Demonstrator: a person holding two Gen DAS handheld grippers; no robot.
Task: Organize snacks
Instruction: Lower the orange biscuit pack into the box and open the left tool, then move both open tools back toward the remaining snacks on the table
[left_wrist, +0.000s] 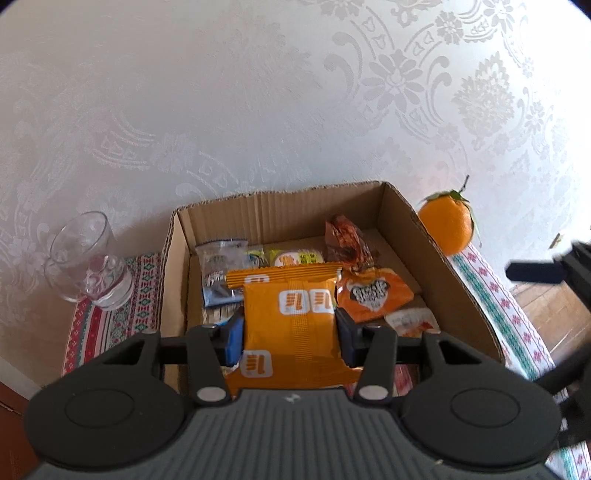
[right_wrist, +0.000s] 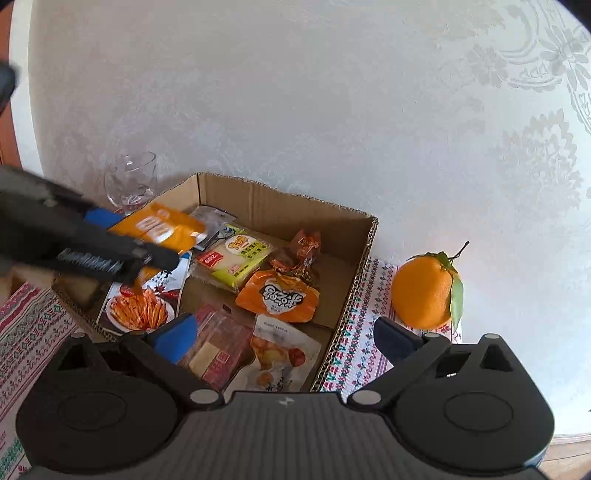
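Note:
My left gripper (left_wrist: 290, 334) is shut on an orange snack packet (left_wrist: 291, 321), held above the open cardboard box (left_wrist: 280, 206). From the right wrist view the same packet (right_wrist: 162, 227) hangs over the box's left side, clamped by the left gripper (right_wrist: 122, 236). Inside the box (right_wrist: 288, 201) lie several snacks: a yellow packet (right_wrist: 240, 258), an orange bag with black lettering (right_wrist: 279, 295), a brown wrapper (right_wrist: 304, 245), a red-and-white spicy-strip pack (right_wrist: 142, 302) and a clear pouch (right_wrist: 280, 350). My right gripper (right_wrist: 286, 339) stands open over the box's near right corner, with nothing held.
An orange with leaves (right_wrist: 424, 291) sits on the patterned cloth (right_wrist: 362, 325) right of the box. A glass (left_wrist: 88, 258) lies tilted on the cloth left of the box, against the white wall. The table's edge and wooden floor (left_wrist: 554, 306) show at the right.

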